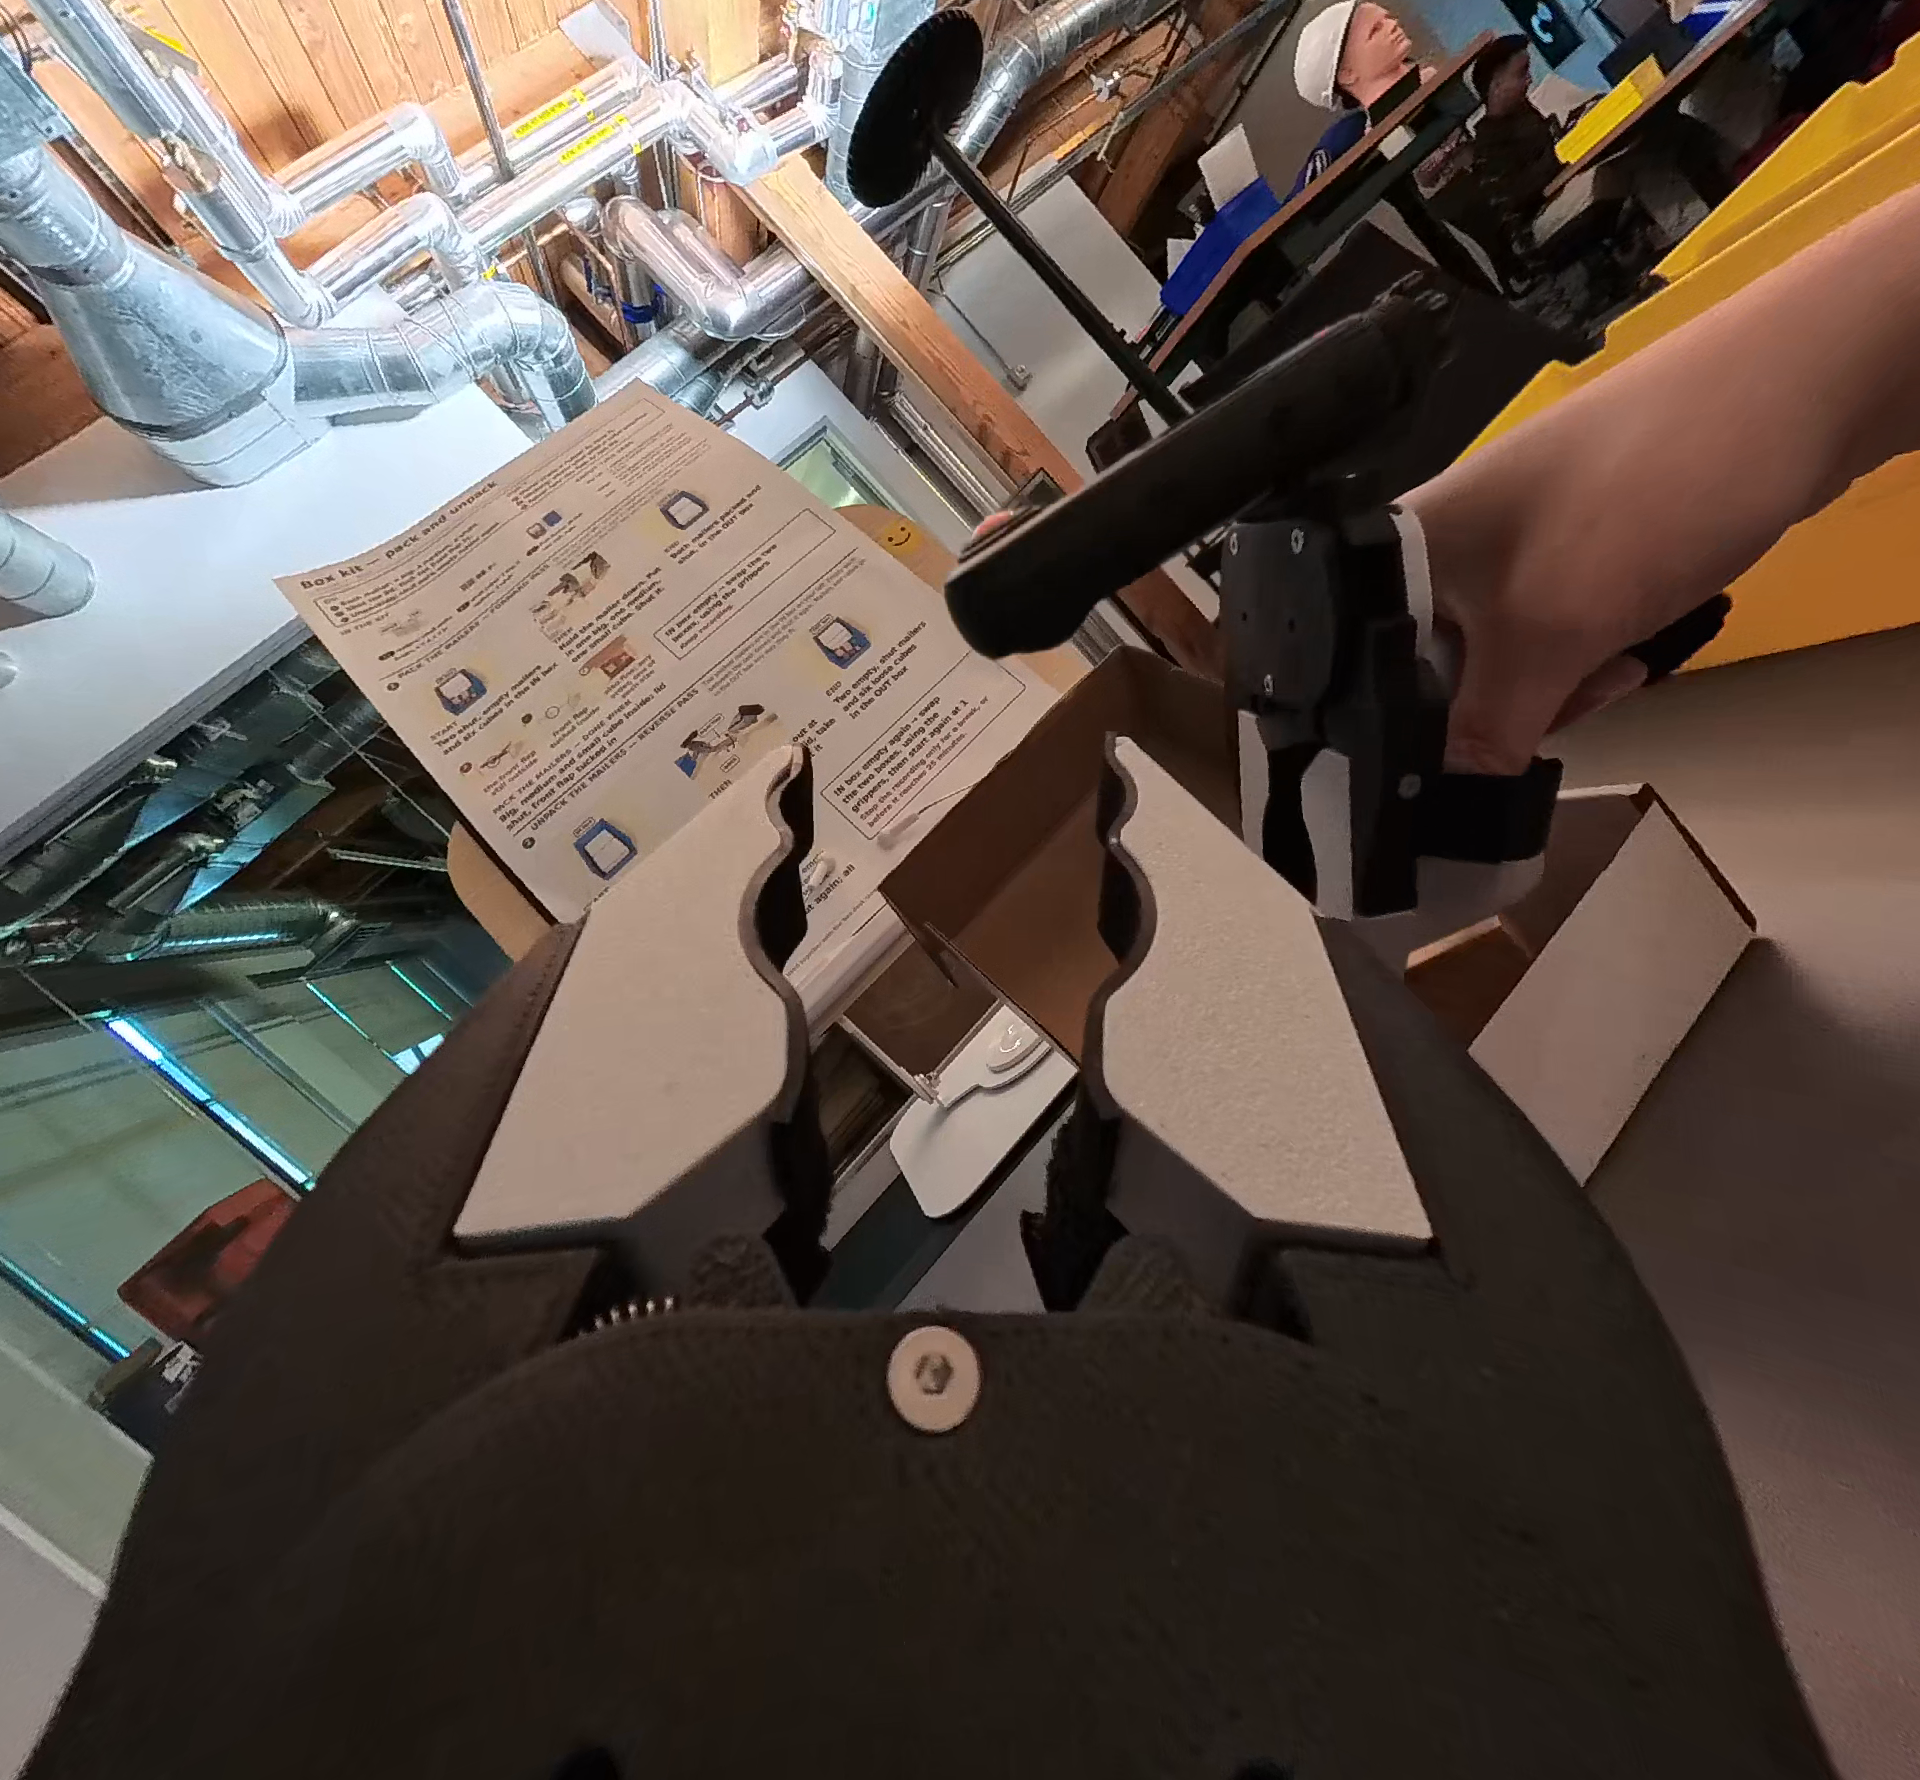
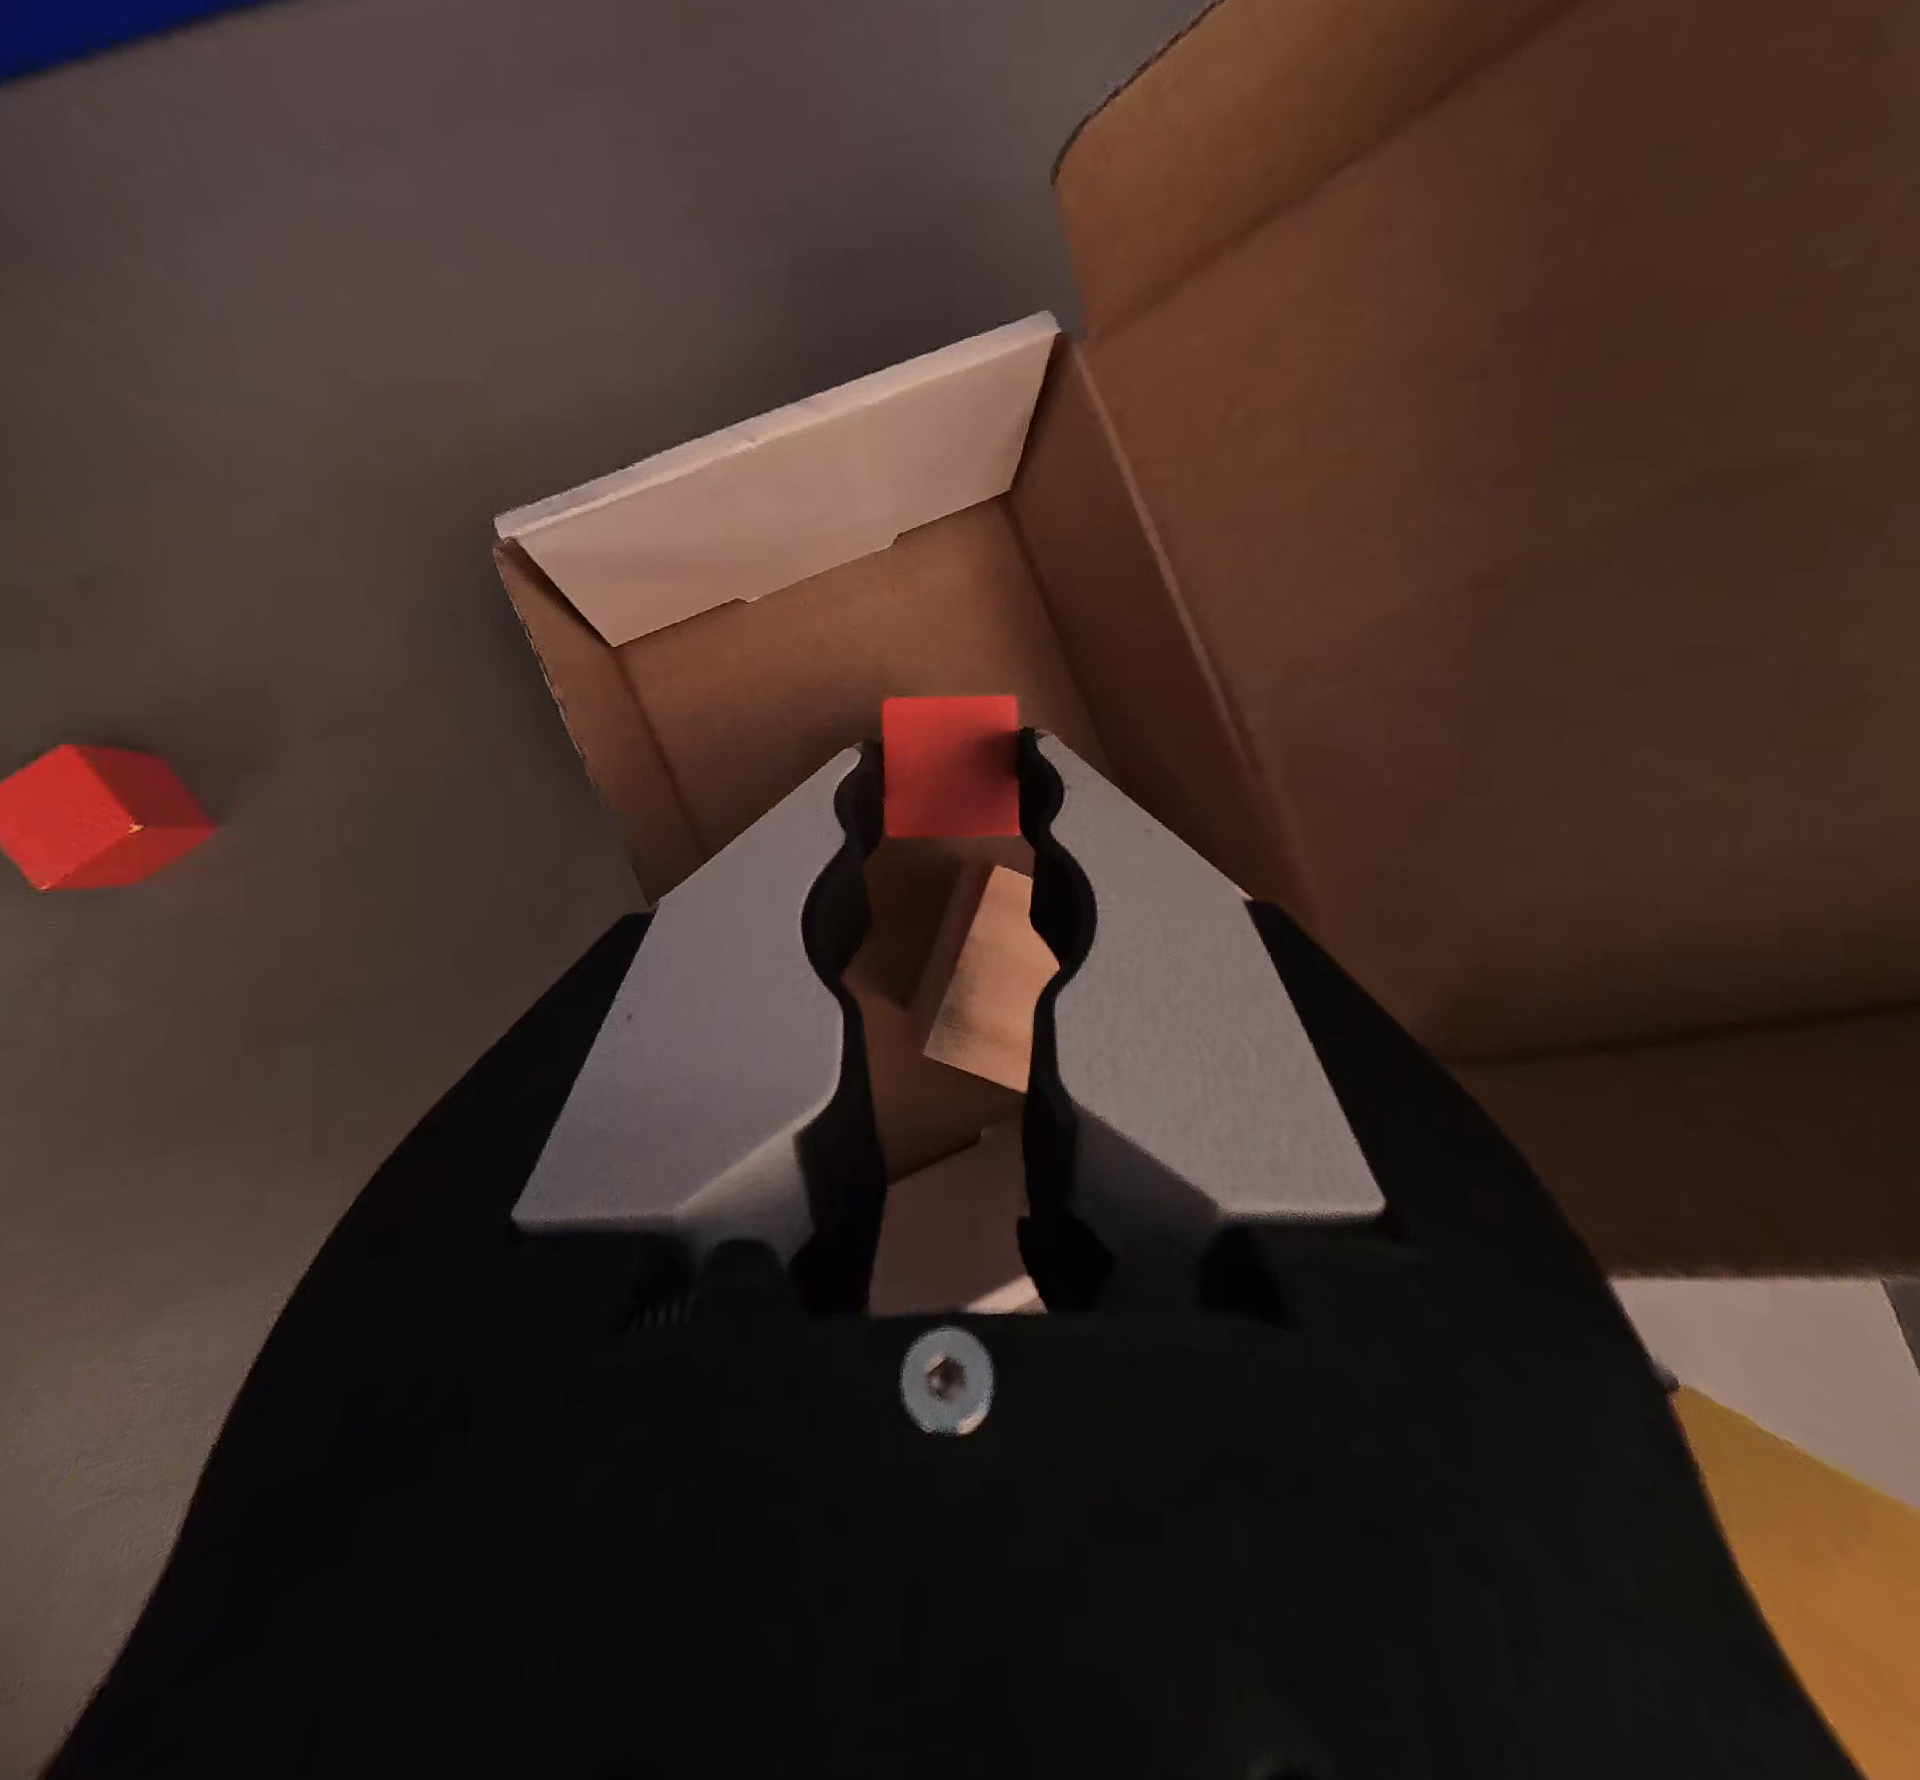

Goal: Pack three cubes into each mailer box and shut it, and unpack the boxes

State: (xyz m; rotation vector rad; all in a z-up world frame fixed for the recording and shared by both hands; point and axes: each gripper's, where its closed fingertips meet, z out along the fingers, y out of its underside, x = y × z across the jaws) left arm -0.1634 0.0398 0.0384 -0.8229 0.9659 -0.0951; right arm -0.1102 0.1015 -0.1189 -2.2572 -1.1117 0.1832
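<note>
Wavy right gripper (image 2: 951, 769) pinches small red cube (image 2: 949, 766) over cardboard mailer (image 2: 769, 504); left gripper (image 1: 951, 821) gapes.

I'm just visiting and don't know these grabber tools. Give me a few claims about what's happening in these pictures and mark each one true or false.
1. The right gripper pinches a small red cube at its fingertips. True.
2. The open brown cardboard mailer box has its lid shut. False: the lid stands open and the held cube is over the box's inside.
3. A second red cube lies on the grey table outside the box. True.
4. The left gripper holds a cube. False: its fingers are apart with nothing between them.
5. A printed paper instruction sheet shows beyond the left gripper. True.
</note>
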